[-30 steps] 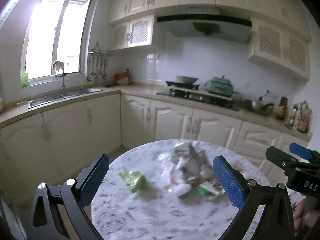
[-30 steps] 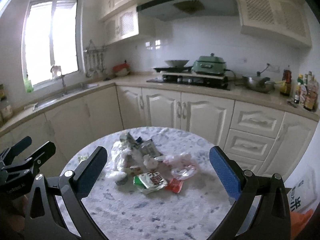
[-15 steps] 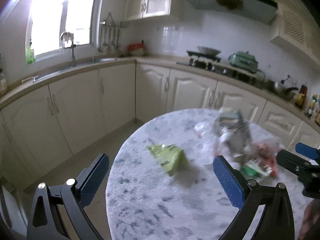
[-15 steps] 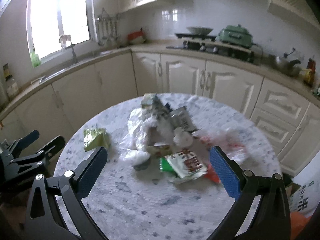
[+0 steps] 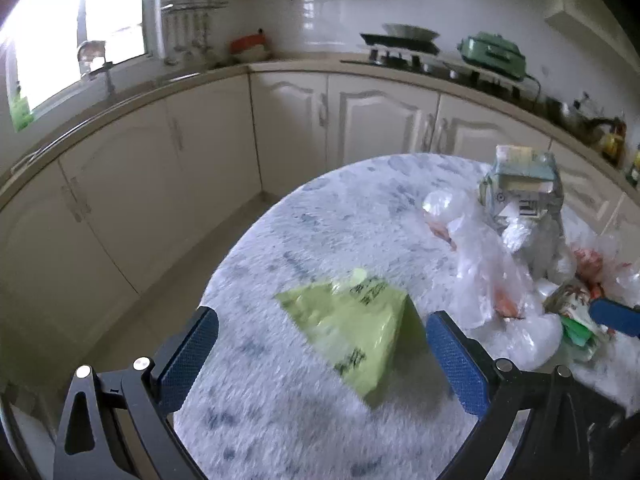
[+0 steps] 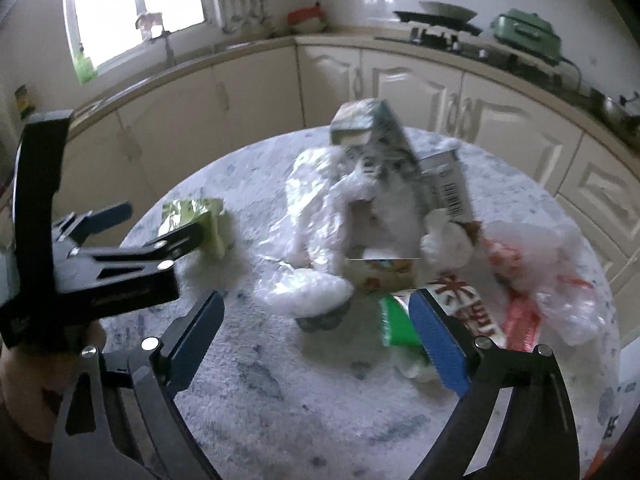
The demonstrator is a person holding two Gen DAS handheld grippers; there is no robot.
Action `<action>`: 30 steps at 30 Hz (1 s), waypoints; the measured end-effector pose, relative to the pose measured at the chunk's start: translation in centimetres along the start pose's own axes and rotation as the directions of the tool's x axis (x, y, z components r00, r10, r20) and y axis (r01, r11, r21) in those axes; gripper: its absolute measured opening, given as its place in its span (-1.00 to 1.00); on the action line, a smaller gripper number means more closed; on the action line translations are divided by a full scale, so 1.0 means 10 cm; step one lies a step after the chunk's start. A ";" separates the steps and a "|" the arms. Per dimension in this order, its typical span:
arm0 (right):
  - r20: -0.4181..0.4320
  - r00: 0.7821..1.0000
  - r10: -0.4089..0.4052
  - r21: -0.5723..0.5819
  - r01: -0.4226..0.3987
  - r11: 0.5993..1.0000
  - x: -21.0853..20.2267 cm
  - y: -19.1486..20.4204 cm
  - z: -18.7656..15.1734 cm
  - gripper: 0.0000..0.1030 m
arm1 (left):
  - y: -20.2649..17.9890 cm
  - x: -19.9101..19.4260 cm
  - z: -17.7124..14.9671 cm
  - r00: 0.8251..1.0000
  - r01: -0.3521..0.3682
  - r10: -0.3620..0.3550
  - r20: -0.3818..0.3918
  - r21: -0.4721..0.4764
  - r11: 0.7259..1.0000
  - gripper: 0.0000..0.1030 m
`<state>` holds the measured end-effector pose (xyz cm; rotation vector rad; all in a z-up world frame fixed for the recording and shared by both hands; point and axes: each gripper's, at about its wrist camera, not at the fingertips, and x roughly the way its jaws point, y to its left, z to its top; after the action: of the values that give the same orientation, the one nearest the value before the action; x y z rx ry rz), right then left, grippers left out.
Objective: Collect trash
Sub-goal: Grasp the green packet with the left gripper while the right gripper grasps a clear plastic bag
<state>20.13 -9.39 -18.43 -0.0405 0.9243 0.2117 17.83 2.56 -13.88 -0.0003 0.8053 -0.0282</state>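
Note:
A green wrapper (image 5: pixel 352 328) lies alone on the round marble table (image 5: pixel 280 420); it also shows in the right wrist view (image 6: pixel 192 220). My left gripper (image 5: pixel 320 356) is open with the wrapper between its wide jaws, not touching. A trash heap sits to the right: clear plastic bags (image 6: pixel 316 216), a grey carton (image 6: pixel 376 136), a snack packet (image 6: pixel 464 304) and a red wrapper (image 6: pixel 520 320). My right gripper (image 6: pixel 320 340) is open and empty, low over the table at the heap's front edge.
White kitchen cabinets (image 5: pixel 360 120) and a counter with a stove (image 5: pixel 400 46) and a green cooker (image 5: pixel 492 54) curve behind the table. The floor (image 5: pixel 168 300) drops away at the table's left edge. The left gripper's body (image 6: pixel 100 272) sits left in the right wrist view.
Both grippers have moved down and closer to the table. The left one has closed in on the green wrapper; the right one has neared the heap. Both stay open.

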 end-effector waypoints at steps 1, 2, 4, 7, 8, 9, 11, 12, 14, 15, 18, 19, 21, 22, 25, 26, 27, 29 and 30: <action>-0.004 1.000 0.005 -0.003 -0.005 1.000 0.04 0.01 0.00 0.79 | -0.03 0.05 0.03 1.000 -0.003 0.003 -0.011 0.012 1.000 0.99; -0.010 1.000 0.012 -0.005 -0.012 1.000 0.09 0.02 0.01 0.74 | -0.05 0.13 0.07 1.000 0.005 -0.004 -0.028 0.028 1.000 0.96; -0.028 0.999 0.018 -0.003 -0.018 1.000 0.20 0.02 0.03 0.61 | -0.08 0.29 0.15 0.996 0.037 -0.033 -0.079 0.043 0.998 0.81; -0.053 0.998 0.034 0.017 -0.033 0.999 0.34 0.00 0.03 0.28 | -0.09 0.37 0.22 0.989 0.107 -0.102 -0.105 0.045 0.993 0.44; -0.053 0.998 0.040 0.022 -0.039 0.999 0.37 -0.01 0.03 0.20 | -0.08 0.39 0.24 0.986 0.130 -0.125 -0.107 0.043 0.991 0.28; -0.048 0.998 0.049 0.032 -0.048 0.998 0.38 -0.03 0.03 0.18 | -0.07 0.40 0.27 0.985 0.140 -0.135 -0.103 0.042 0.989 0.15; -0.050 0.996 0.074 0.056 -0.071 0.996 0.36 -0.06 0.03 0.19 | -0.05 0.43 0.31 0.983 0.161 -0.156 -0.099 0.042 0.986 -0.04; -0.045 0.994 0.096 0.078 -0.092 0.993 0.33 -0.09 0.04 0.22 | -0.04 0.43 0.31 0.982 0.163 -0.158 -0.099 0.041 0.986 -0.05; -0.037 0.992 0.122 0.100 -0.118 0.988 0.28 -0.17 0.06 0.23 | -0.02 0.48 0.35 0.981 0.171 -0.167 -0.095 0.037 0.985 -0.15; -0.027 0.992 0.122 0.101 -0.119 0.988 0.24 -0.19 0.07 0.23 | 0.00 0.49 0.36 0.979 0.184 -0.180 -0.093 0.030 0.983 -0.25; -0.001 0.992 0.129 0.116 -0.128 0.985 0.17 -0.24 0.15 0.23 | 0.09 0.50 0.38 0.972 0.219 -0.218 -0.085 0.000 0.976 -0.36; 0.005 0.992 0.129 0.120 -0.129 0.984 0.17 -0.25 0.18 0.23 | 0.13 0.49 0.35 0.970 0.227 -0.227 -0.082 -0.009 0.974 -0.38; 0.008 0.993 0.114 0.114 -0.114 0.987 0.23 -0.22 0.26 0.23 | 0.22 0.47 0.33 0.969 0.234 -0.235 -0.071 -0.028 0.972 -0.45; 0.002 0.994 0.110 0.112 -0.109 0.988 0.28 -0.20 0.30 0.23 | 0.24 0.44 0.29 0.973 0.220 -0.222 -0.065 -0.036 0.975 -0.48; -0.015 0.996 0.089 0.094 -0.087 0.992 0.44 -0.09 0.39 0.23 | 0.38 0.42 0.29 0.981 0.184 -0.186 -0.045 -0.053 0.982 -0.52; -0.025 0.997 0.069 0.083 -0.067 0.994 0.50 -0.06 0.41 0.23 | 0.40 0.42 0.28 0.981 0.188 -0.191 -0.044 -0.065 0.980 -0.53; -0.040 0.998 0.051 0.075 -0.047 0.996 0.57 -0.03 0.44 0.22 | 0.46 0.43 0.29 0.981 0.185 -0.188 -0.041 -0.074 0.980 -0.54; -0.057 0.998 0.022 0.055 -0.019 0.998 0.68 0.03 0.46 0.14 | 0.50 0.42 0.27 0.983 0.175 -0.178 -0.037 -0.081 0.981 -0.56; -0.055 0.998 -0.022 0.020 0.023 1.000 0.73 0.09 0.48 -0.02 | 0.53 0.41 0.25 0.983 0.177 -0.181 -0.037 -0.087 0.980 -0.57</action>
<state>27.99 -6.72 -21.34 -0.0376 0.9804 0.1804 22.57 7.73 -15.19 -0.1517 0.8485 -0.1654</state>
